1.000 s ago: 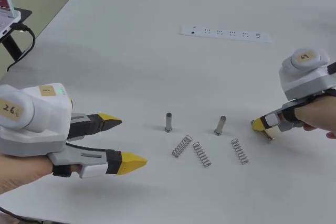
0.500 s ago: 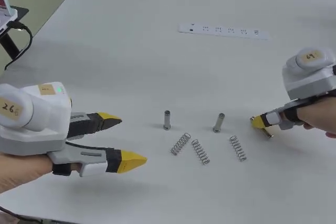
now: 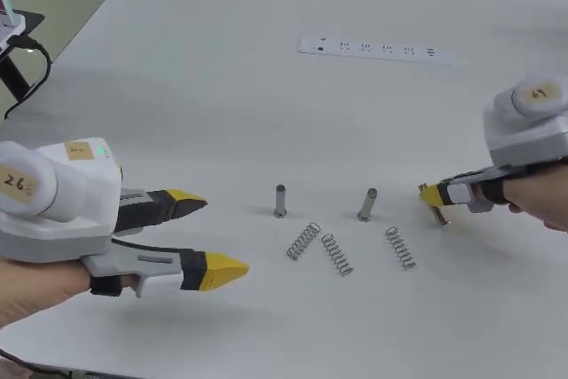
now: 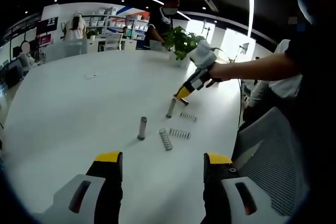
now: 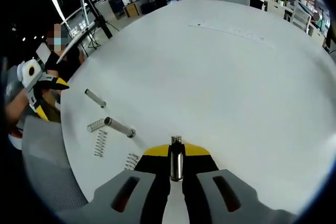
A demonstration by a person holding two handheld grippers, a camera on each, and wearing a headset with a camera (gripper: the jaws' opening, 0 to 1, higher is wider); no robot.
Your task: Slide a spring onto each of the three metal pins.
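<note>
Two metal pins stand upright on the white table (image 3: 222,104), the left pin (image 3: 280,201) and the middle pin (image 3: 367,204). Three springs lie just in front of them: one (image 3: 303,241), a second (image 3: 337,254) and a third (image 3: 399,248). At the right, my right gripper (image 3: 432,196) is shut on a third pin (image 3: 438,217), which hangs tilted just above the table; that pin (image 5: 176,162) sits between the yellow jaws. My left gripper (image 3: 206,235) is open and empty at the left, well short of the pins. Its jaws (image 4: 163,161) face the left pin (image 4: 142,128).
A white power strip (image 3: 377,49) lies far back on the table. A black stand with a cable (image 3: 19,51) is off the table's left edge. People and chairs stand around the room in both gripper views. Bare tabletop (image 3: 293,326) lies in front of the springs.
The right gripper has risen slightly with its pin, which now hangs more upright. The left gripper, the standing pins and the springs have stayed put; the head camera drifted a little.
</note>
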